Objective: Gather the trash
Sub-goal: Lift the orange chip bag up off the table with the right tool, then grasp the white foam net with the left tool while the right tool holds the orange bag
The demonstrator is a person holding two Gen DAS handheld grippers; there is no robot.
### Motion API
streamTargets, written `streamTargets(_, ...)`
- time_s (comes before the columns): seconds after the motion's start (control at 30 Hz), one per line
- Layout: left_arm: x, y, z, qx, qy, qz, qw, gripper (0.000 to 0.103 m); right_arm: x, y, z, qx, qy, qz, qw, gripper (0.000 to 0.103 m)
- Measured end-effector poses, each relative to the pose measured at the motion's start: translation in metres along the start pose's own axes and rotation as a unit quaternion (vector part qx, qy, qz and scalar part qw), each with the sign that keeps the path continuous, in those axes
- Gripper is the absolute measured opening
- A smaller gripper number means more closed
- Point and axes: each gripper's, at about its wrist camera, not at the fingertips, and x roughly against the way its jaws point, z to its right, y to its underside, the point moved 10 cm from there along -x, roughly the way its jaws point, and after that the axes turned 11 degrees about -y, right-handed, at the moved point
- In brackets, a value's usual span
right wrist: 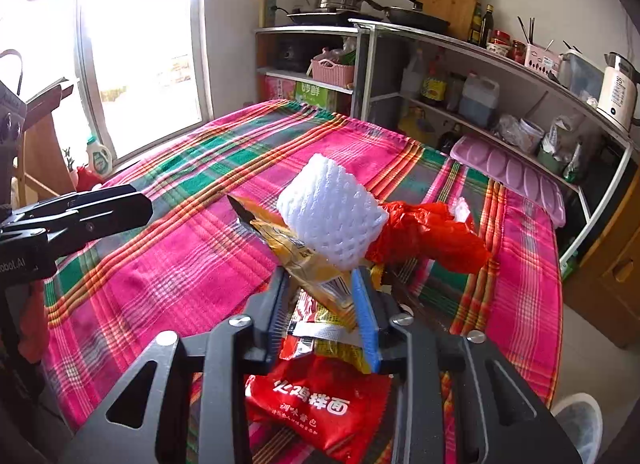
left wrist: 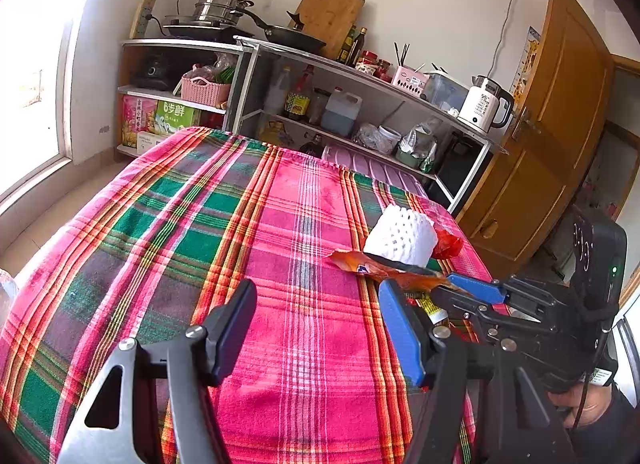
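Note:
My right gripper (right wrist: 322,284) is shut on an orange-yellow snack wrapper (right wrist: 296,252) and holds it above the plaid tablecloth (right wrist: 180,248). A white foam fruit net (right wrist: 332,212) and a crumpled red plastic bag (right wrist: 432,236) lie just beyond it. A red noodle sachet (right wrist: 320,404) lies under the right gripper. My left gripper (left wrist: 320,316) is open and empty over the cloth, left of the trash. In the left wrist view the right gripper (left wrist: 464,288) holds the wrapper (left wrist: 372,266) beside the foam net (left wrist: 400,238) and red bag (left wrist: 448,244).
Kitchen shelves (left wrist: 360,104) with pots, bottles and a kettle (left wrist: 484,108) stand behind the table. A wooden door (left wrist: 552,124) is at the right. A window (right wrist: 136,44) is at the left. A purple tray (right wrist: 508,168) lies by the table's far right edge.

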Motion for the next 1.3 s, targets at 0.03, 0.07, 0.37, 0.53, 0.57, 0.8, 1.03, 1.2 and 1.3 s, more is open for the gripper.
streamTargets(0.03,0.0,0.0,0.0,0.001,0.0,0.0,1.0,0.066,0.001,0.001,-0.001,-0.001,-0.002,0.001,1.0,0.01)
streamTargets(0.07,-0.001,-0.001,0.0,0.001,0.001,-0.001,1.0,0.066,0.003,0.002,-0.002,-0.002,-0.004,0.005,1.0,0.009)
streamTargets(0.37,0.002,-0.003,0.015,-0.008,0.009,0.003,0.9999,0.066,0.049,0.001,0.0,-0.054,-0.036,0.06,0.996,0.003)
streamTargets(0.53,-0.001,-0.001,0.034,-0.022,0.019,-0.002,0.9996,0.07,0.082,0.009,0.017,-0.095,-0.025,0.096,0.99,0.003)
streamTargets(0.57,-0.002,0.0,0.039,-0.025,0.024,-0.005,0.9994,0.07,0.088,0.011,0.021,-0.103,-0.022,0.102,0.989,0.003)
streamTargets(0.8,-0.017,0.015,0.089,-0.065,0.052,-0.032,0.996,0.071,0.121,0.031,0.054,-0.145,0.013,0.126,0.981,0.003)
streamTargets(1.03,-0.026,0.035,0.148,-0.103,0.091,-0.06,0.9886,0.072,0.152,0.052,0.089,-0.19,0.033,0.153,0.969,0.003)
streamTargets(1.2,-0.031,0.051,0.191,-0.117,0.121,-0.081,0.9823,0.073,0.168,0.06,0.107,-0.211,0.039,0.17,0.962,0.003)
streamTargets(1.3,-0.033,0.06,0.214,-0.119,0.135,-0.094,0.9792,0.075,0.176,0.065,0.115,-0.217,0.043,0.177,0.959,0.003)
